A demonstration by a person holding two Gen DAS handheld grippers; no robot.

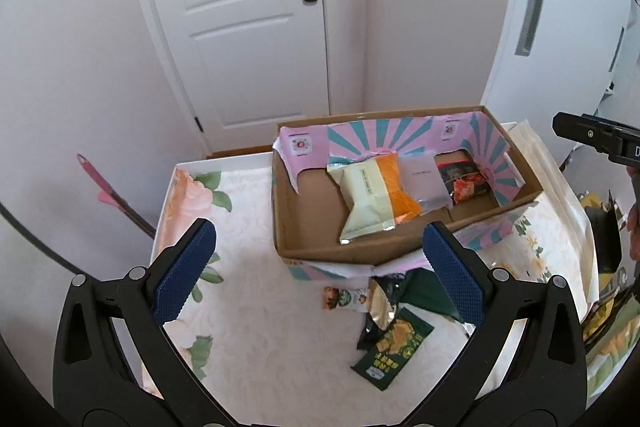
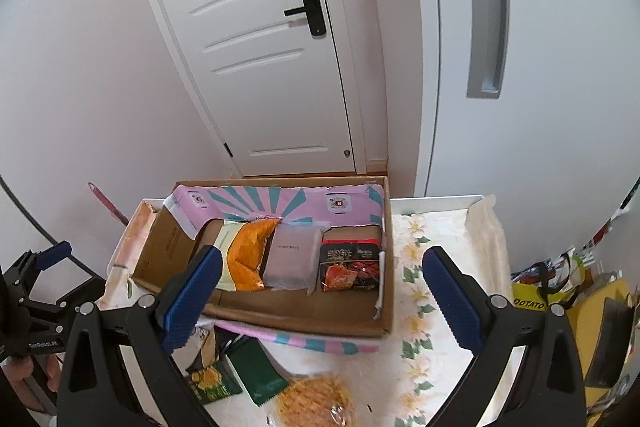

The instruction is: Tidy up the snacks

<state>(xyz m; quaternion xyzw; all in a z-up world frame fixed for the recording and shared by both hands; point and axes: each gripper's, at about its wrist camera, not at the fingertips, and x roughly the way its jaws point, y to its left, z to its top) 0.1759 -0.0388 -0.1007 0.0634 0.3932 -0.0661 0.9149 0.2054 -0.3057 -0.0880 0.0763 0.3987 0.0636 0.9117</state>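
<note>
Holding both tools above the table (image 1: 248, 307), we had our left gripper (image 1: 316, 271) spread wide with nothing between its blue pads, and our right gripper (image 2: 322, 297) likewise wide open and empty. The cardboard box (image 2: 280, 315) sat just ahead of and below both tools, nearer the right one's fingers.

We judged the main risk to be the loose packets lying below the left gripper, close against the box's near wall: a reach down for the green packet (image 1: 394, 349) could catch the dark foil packet (image 1: 378, 307) overlapping it and drag both, or nudge the box. The glossy wrappers looked slippery, so a shallow pinch at an edge might let one slide out over the table's rim. With both tools working close together, they could also knock into each other.

Counting inside the box, we saw four packets in a row: a cream one (image 1: 366, 201), an orange one (image 2: 246, 255), a pale grey one (image 2: 294, 259) and a red-and-black one (image 2: 352, 267). Outside it, at least five more lay below our tools, including a small snack bar (image 1: 346, 297), a plain dark green packet (image 2: 256, 367) and a yellow netted snack (image 2: 316, 401); further bags crowded the right gripper's far side, too jumbled to count.
</note>
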